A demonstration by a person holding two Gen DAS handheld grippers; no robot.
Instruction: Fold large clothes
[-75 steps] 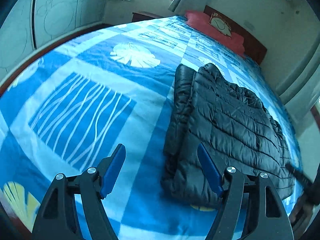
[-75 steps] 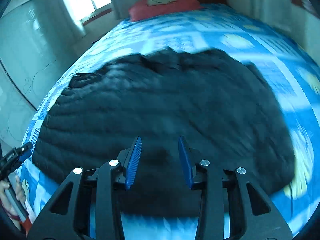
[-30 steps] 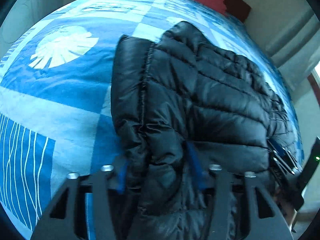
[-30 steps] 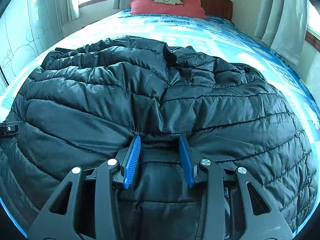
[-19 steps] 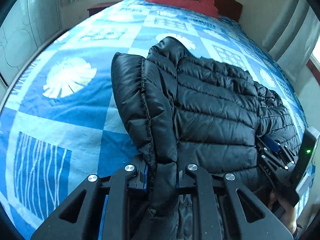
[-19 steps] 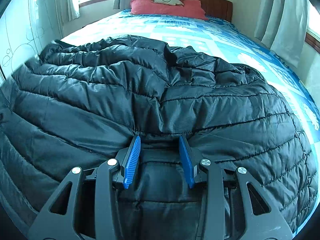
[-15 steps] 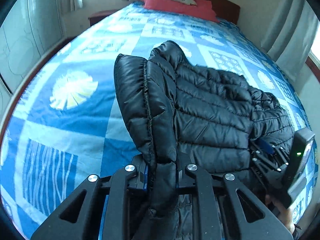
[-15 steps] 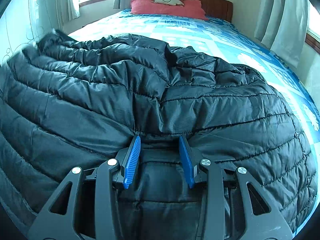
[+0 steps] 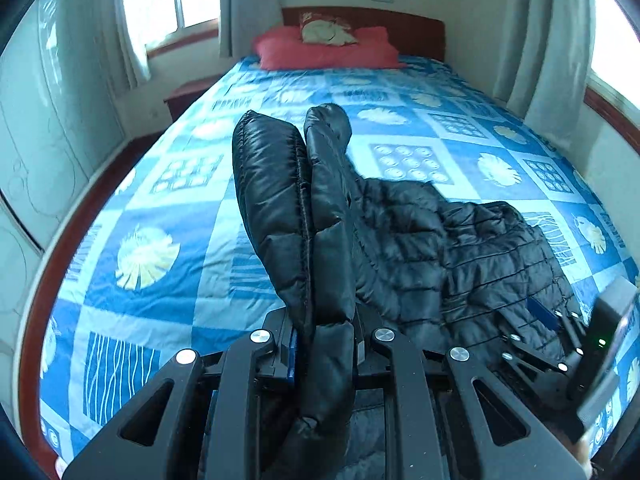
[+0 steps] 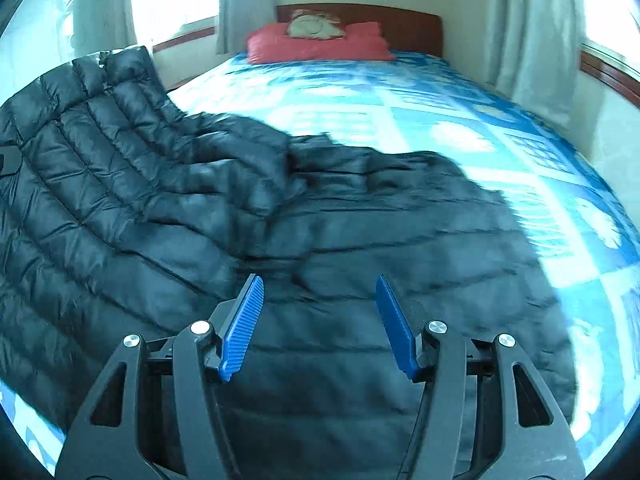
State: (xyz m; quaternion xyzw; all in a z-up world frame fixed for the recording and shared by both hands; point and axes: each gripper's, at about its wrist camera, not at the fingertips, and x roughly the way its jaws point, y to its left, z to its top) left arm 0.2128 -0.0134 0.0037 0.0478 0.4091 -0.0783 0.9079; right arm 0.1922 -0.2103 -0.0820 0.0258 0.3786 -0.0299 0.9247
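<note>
— Lifted since a second ago: the left gripper has raised one side of the black jacket off the bed, and it now stands up like a flap.

— And the right gripper?

— Its jaws have just been opening; they stand apart over the jacket, pinching nothing.

— The left?

— Clamped tight on the raised edge.

— How far along?

— Early, I'd judge. The jacket lies near the bed's foot edge, rumpled; that flap isn't laid over yet.

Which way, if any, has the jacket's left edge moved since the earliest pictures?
Yes. The jacket edge, clamped in the left tool, has risen off the bedspread and now stands toward the headboard.
</note>
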